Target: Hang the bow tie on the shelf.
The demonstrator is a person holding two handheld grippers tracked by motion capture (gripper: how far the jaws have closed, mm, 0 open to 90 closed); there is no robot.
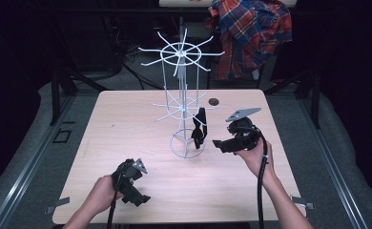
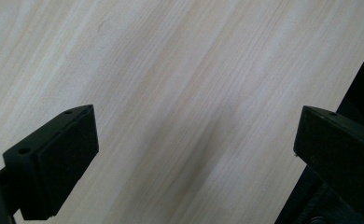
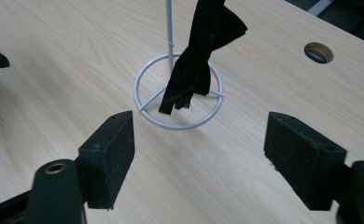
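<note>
A white wire rack (image 1: 180, 51) with spoked tiers stands in the middle of the wooden table (image 1: 127, 124). A black strap (image 1: 199, 129) hangs from one of its lower spokes, down over the base ring (image 1: 174, 148). My right gripper (image 1: 217, 143) is held just right of the strap, open and apart from it. In the right gripper view the strap (image 3: 196, 65) and ring (image 3: 180, 123) lie beyond the gripper (image 3: 201, 135), with nothing between the pads. My left gripper (image 1: 140, 198) rests near the table's front left, open (image 2: 196, 126) over bare wood.
A round cable hole (image 1: 214, 101) is in the table behind the rack, also seen in the right gripper view (image 3: 318, 52). A plaid shirt (image 1: 251, 33) hangs on a chair beyond the far edge. Grey floor and dark frames surround the table.
</note>
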